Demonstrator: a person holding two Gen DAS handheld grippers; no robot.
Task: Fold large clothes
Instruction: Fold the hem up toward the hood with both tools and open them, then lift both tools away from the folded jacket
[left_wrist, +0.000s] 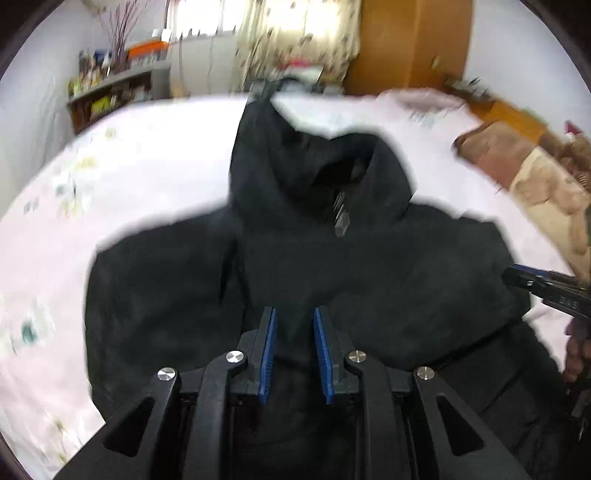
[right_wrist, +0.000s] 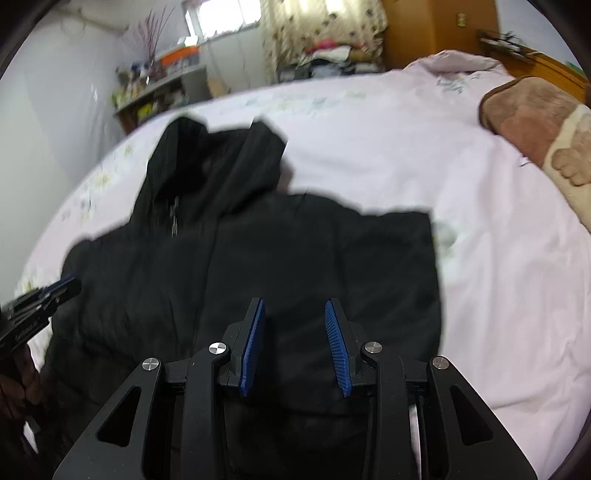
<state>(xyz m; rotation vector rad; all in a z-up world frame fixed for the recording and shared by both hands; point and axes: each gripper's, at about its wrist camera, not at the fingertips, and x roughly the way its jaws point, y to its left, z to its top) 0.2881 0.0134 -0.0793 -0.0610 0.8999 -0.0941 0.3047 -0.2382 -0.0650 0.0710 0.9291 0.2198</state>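
My left tool (left_wrist: 294, 314) has its blue pads spread, with a gap between them and nothing pinched; black fabric shows behind the gap, though I cannot tell whether the tips touch it. My right tool (right_wrist: 294, 306) is spread wider, also empty, hanging over the lower part of the black hooded jacket (right_wrist: 236, 258). Each tool appears at the edge of the other's view: the right one comes in from the right side of the left wrist view, the left one from the left side of the right wrist view, both close to the jacket's outer edges. The jacket lies front-up on the bed (right_wrist: 406, 147), which is covered by a pale pink sheet, hood pointing away from me, zipper (left_wrist: 341, 214) showing at the collar, sleeves drawn in near the body. A brown and cream blanket (right_wrist: 535, 122) lies at the bed's right side, well apart from the jacket. Beyond the bed stand a cluttered shelf (left_wrist: 114, 92), a curtained window (right_wrist: 229, 16) and a wooden wardrobe (left_wrist: 410, 44). Both views are blurred.
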